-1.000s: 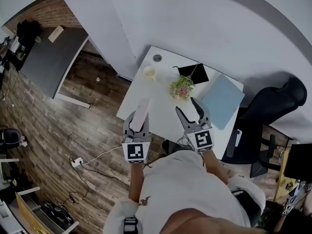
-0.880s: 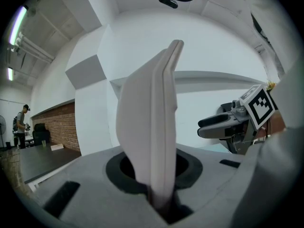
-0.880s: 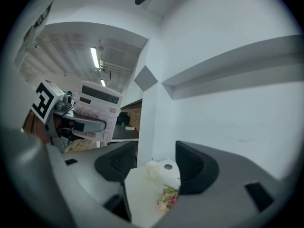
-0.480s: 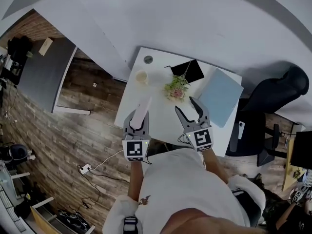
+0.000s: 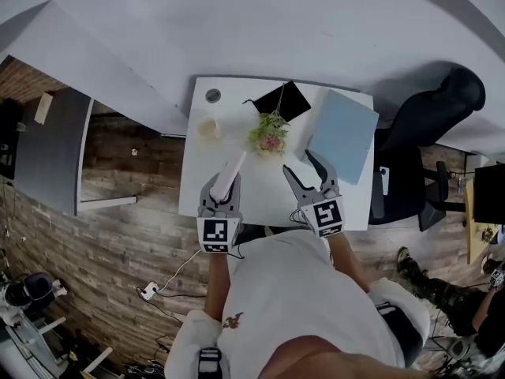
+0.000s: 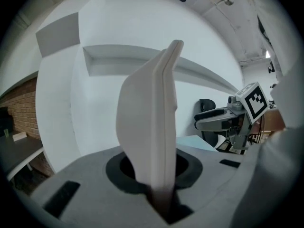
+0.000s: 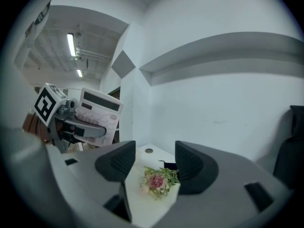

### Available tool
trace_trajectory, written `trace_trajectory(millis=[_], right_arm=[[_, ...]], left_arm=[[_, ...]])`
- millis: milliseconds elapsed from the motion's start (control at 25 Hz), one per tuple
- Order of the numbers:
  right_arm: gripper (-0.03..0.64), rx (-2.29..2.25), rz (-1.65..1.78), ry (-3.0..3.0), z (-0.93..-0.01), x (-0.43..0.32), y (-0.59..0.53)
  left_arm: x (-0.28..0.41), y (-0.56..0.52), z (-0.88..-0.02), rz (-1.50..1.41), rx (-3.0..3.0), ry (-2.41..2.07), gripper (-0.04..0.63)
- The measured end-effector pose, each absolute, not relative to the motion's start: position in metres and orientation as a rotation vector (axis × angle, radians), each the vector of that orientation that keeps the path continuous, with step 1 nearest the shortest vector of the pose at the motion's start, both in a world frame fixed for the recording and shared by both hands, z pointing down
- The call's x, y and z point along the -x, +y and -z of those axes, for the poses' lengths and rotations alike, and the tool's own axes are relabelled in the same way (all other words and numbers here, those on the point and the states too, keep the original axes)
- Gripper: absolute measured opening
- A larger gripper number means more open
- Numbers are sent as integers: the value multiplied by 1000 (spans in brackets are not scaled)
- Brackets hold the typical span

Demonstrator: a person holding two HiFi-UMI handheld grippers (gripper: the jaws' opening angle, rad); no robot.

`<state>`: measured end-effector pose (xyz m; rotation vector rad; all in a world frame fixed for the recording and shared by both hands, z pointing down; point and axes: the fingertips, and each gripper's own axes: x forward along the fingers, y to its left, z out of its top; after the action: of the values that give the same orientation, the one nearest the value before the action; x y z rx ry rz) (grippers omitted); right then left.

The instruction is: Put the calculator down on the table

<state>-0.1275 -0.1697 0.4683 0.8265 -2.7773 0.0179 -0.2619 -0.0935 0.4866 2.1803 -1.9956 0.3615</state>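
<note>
Holding the calculator (image 5: pixel 230 174) by its lower end, your left gripper (image 5: pixel 222 194) has its jaws narrowed onto it. The body stands up edge-on in the air, apparently over the near-left part of the white table (image 5: pixel 193 181) and not yet resting there. Your right gripper (image 5: pixel 302 172) hangs beside it, jaws wide and empty. The flower bunch (image 5: pixel 268 133) lies farther back, so the near-left stretch looks freest for landing.

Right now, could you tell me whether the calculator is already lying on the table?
No, the left gripper holds the calculator clamped between its jaws, up in the air above the table.
</note>
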Motion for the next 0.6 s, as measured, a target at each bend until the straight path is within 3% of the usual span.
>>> trace_trajectory(millis=[600], right_arm=[[259,-1076,-137,-2522,-519,103,-141]], left_arm=[[244,-97,-573,-361,-2292,-1528,75]])
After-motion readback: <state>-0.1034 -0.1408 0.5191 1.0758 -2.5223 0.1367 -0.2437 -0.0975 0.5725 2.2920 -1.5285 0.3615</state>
